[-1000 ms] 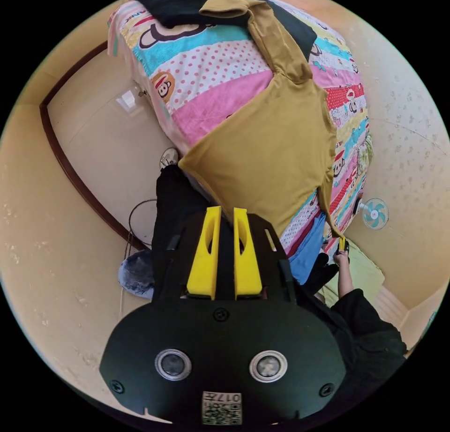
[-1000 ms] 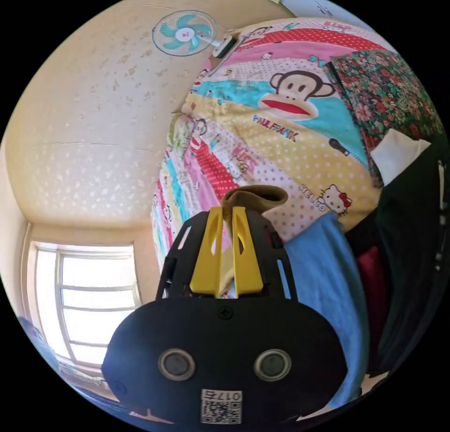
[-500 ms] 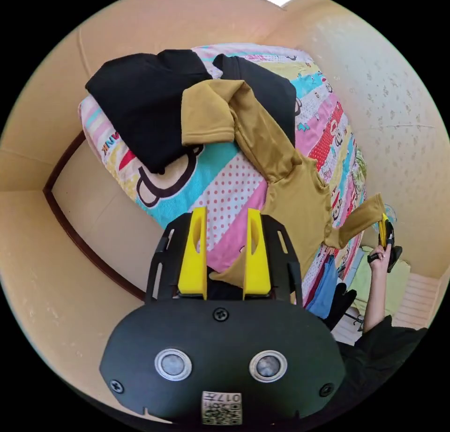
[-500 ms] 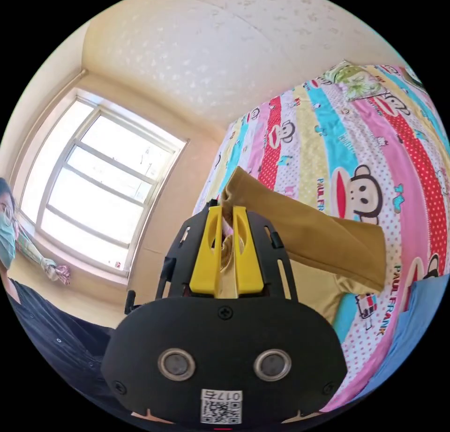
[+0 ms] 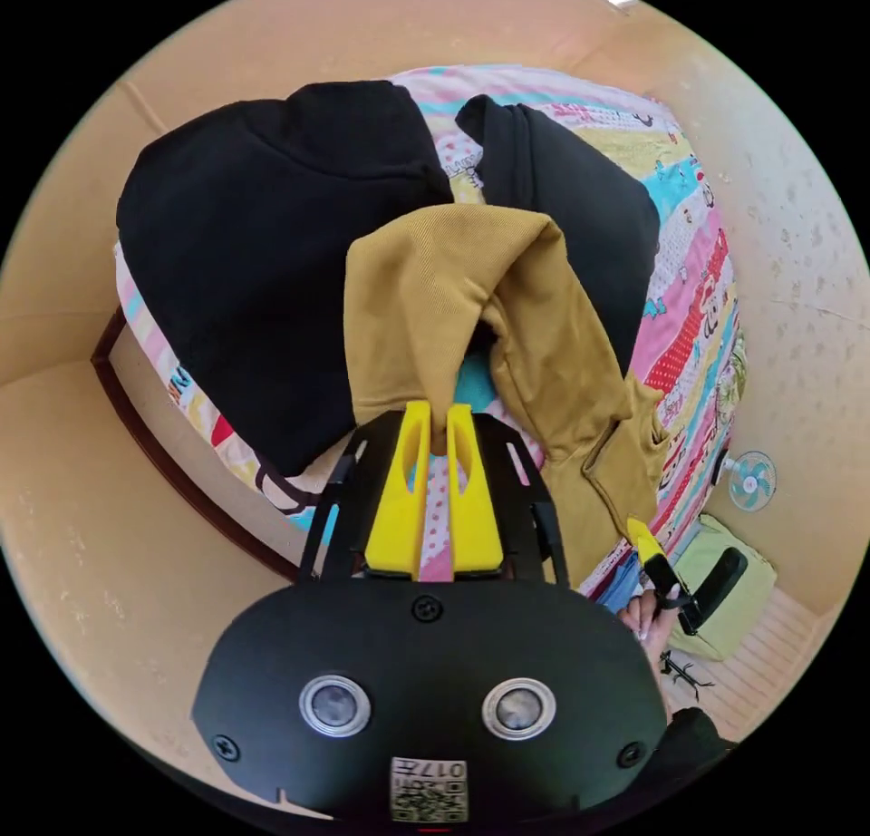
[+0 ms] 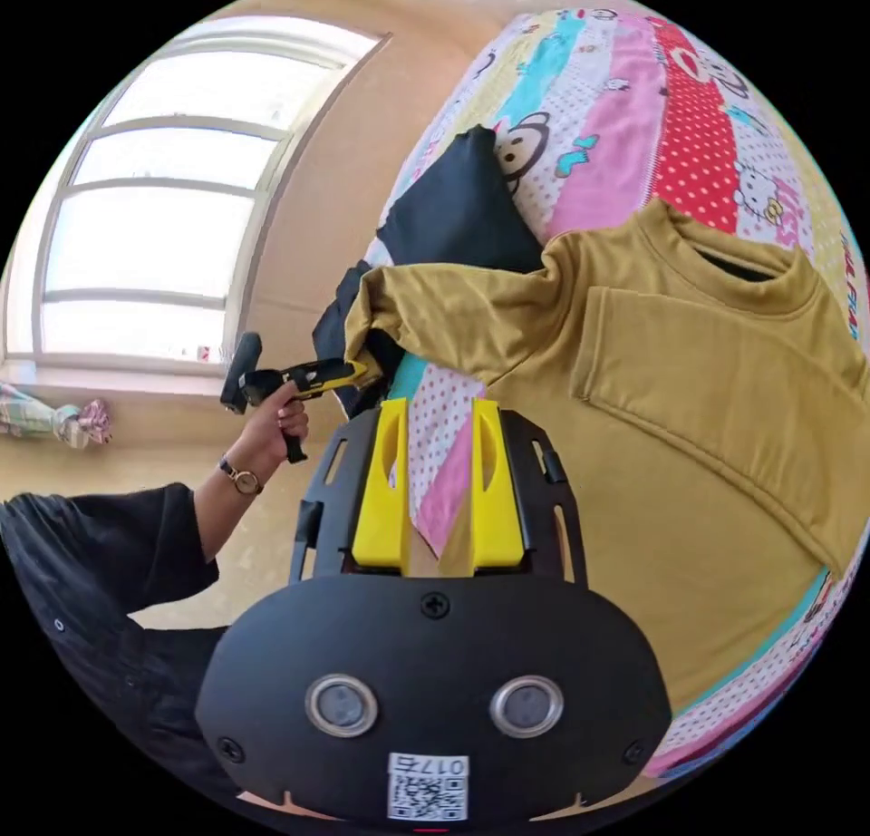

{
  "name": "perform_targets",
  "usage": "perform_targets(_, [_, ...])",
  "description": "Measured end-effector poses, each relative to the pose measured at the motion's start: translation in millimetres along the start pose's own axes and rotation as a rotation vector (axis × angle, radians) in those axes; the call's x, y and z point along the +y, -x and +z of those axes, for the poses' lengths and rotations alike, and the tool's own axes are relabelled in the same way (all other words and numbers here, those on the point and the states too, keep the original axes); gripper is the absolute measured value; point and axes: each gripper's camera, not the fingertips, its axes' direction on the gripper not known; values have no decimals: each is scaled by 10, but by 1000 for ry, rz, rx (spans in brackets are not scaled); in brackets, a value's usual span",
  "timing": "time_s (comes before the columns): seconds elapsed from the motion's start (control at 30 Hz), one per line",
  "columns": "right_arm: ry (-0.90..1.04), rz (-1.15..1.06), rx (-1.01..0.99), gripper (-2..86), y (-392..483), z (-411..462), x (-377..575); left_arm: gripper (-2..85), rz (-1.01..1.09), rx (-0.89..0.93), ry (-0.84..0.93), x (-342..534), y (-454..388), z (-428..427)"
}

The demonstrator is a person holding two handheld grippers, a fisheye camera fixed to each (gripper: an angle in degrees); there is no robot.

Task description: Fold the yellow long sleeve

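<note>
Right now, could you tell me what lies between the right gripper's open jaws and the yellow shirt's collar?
In the right gripper view, only the shirt's own front lies between the right gripper and the collar.

The black garment (image 5: pixel 263 265) extends behind the yellow long sleeve (image 5: pixel 435 310). The left gripper (image 5: pixel 435 419) covers the cuff edge. The striped bedspread (image 6: pixel 634 111) is partly covered.
</note>
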Motion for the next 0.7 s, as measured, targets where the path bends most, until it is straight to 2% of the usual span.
perform_targets(0.17, [54,-238,-10,138,639,378,52,25,99,356,22,280,33,-961])
perform_targets(0.23, [49,-326,-5,150,890,520,31,27,151,434,48,345,-39,-1239])
perform_targets(0.33, [-46,-487,117,156,1314,598,-19,31,249,526,121,370,-234,-1543])
perform_targets(0.4, [-75,-600,140,120,1504,619,-135,35,297,584,162,365,-353,-1659])
perform_targets(0.53, [-27,-638,72,49,1391,477,-406,84,352,616,100,333,-478,-1982])
perform_targets(0.6, [-68,-564,85,41,1141,53,-561,134,364,688,1,356,-443,-2133])
perform_targets(0.7, [-121,-487,113,37,664,-722,-637,134,345,722,-42,398,-381,-2143])
